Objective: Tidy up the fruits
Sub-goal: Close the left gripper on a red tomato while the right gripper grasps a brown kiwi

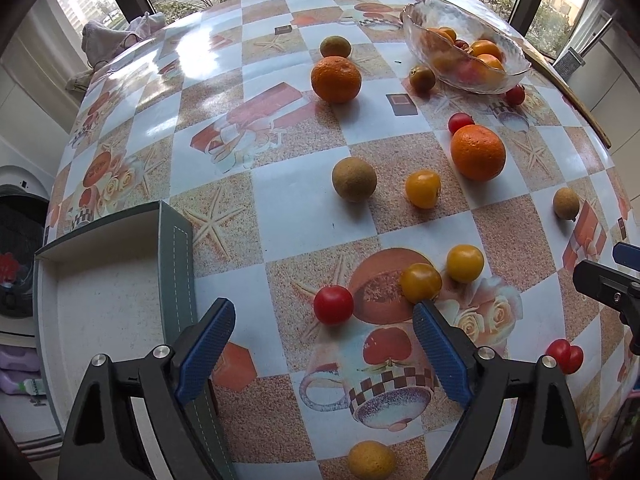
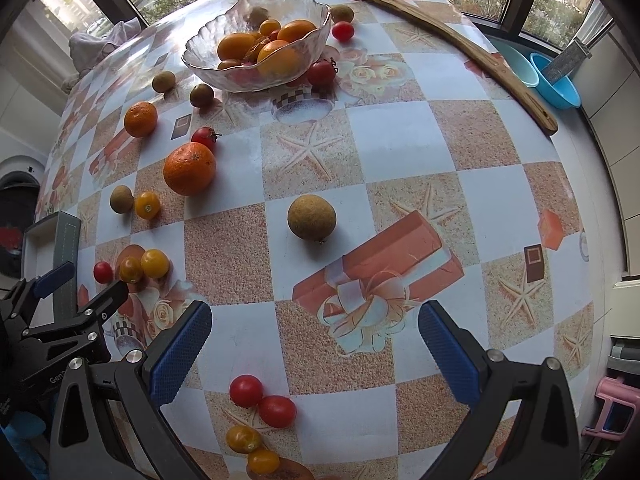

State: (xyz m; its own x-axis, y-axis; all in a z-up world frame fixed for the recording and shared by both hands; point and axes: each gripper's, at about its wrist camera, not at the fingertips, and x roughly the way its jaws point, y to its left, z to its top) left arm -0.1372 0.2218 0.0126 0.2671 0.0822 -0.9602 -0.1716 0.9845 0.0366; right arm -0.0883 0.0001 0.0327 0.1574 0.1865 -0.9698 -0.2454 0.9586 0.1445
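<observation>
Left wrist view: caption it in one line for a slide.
Open left gripper poised above a red cherry tomato on the patterned tablecloth, scattered fruit beyond, glass bowl far right.

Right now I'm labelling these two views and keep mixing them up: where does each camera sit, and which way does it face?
Left wrist: on the left tongs, looking steeply down at the table's left part; shows its own open fingers, a red tomato, a tray, and the right tongs' tip at the right edge.
Right wrist: on the right tongs, looking steeply down further right; shows its own open fingers and the left tongs.
Shared: the bowl and the tomato.
</observation>
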